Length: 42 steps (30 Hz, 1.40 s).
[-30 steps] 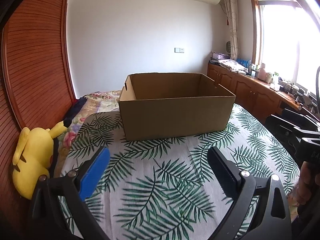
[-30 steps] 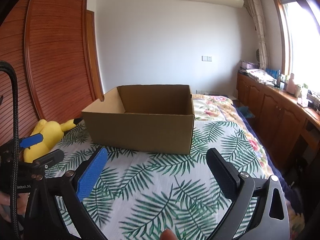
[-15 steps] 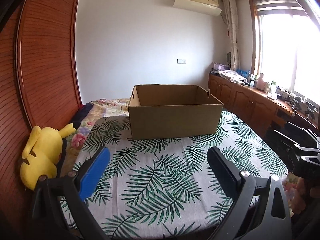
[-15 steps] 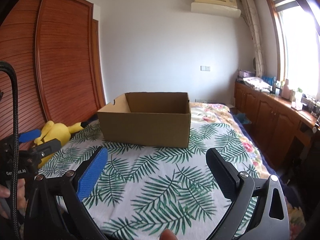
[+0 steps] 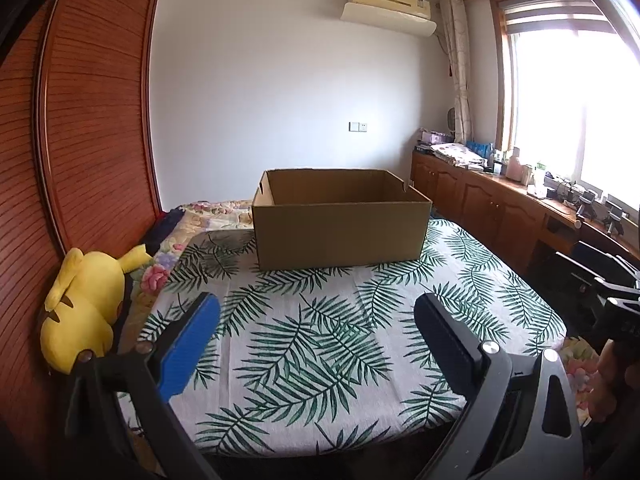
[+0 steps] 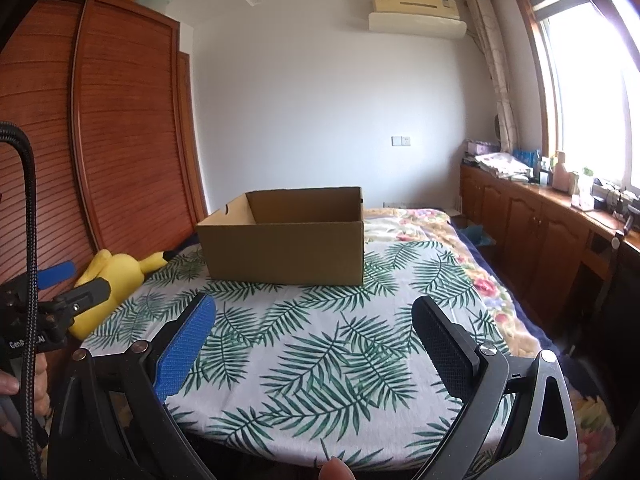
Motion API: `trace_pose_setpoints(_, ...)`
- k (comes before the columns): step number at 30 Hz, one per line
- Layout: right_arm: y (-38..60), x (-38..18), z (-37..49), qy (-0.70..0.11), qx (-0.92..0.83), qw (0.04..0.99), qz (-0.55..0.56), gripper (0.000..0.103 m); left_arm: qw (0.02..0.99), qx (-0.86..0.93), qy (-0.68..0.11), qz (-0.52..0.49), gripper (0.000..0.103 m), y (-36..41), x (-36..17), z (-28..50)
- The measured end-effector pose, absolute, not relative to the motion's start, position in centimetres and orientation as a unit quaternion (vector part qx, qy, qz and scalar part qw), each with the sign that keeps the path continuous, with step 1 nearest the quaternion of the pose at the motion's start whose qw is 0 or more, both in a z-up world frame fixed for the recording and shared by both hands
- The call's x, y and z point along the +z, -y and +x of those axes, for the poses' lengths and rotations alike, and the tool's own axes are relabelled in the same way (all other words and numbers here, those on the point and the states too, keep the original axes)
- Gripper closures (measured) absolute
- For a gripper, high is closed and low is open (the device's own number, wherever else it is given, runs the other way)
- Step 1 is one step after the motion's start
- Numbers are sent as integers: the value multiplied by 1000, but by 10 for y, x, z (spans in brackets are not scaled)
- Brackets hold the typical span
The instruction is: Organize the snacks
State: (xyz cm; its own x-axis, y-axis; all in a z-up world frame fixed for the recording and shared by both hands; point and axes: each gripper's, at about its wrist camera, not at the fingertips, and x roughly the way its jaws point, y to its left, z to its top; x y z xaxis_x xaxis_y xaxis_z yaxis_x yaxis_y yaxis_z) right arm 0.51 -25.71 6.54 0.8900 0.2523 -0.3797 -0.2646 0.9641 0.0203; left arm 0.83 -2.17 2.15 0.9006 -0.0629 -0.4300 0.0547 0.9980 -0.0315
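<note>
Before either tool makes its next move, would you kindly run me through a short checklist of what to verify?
1. Left tool open, nothing held: ok.
2. Right tool open, nothing held: ok.
3. Cardboard box upright, top open: ok.
4. Box resting fully on the leaf-print tablecloth: ok.
5. Snacks in sight to pick up: not ok, none shows in either view.
6. Box contents: cannot tell, the floor is hidden by the near wall.

A yellow plush (image 5: 82, 312) lies beside the wooden wardrobe (image 5: 92, 120) — an air conditioner (image 5: 388, 10) hangs above (near the curtained window (image 5: 568, 104)); cabinets (image 5: 480, 208) line the wall.
</note>
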Motion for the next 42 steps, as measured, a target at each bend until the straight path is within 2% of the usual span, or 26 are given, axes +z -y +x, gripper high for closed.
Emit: trace_pose_setpoints(42, 256, 62, 7, -192, 128, 973, -15, 3, 974, -21, -226, -16, 4, 20, 14, 10)
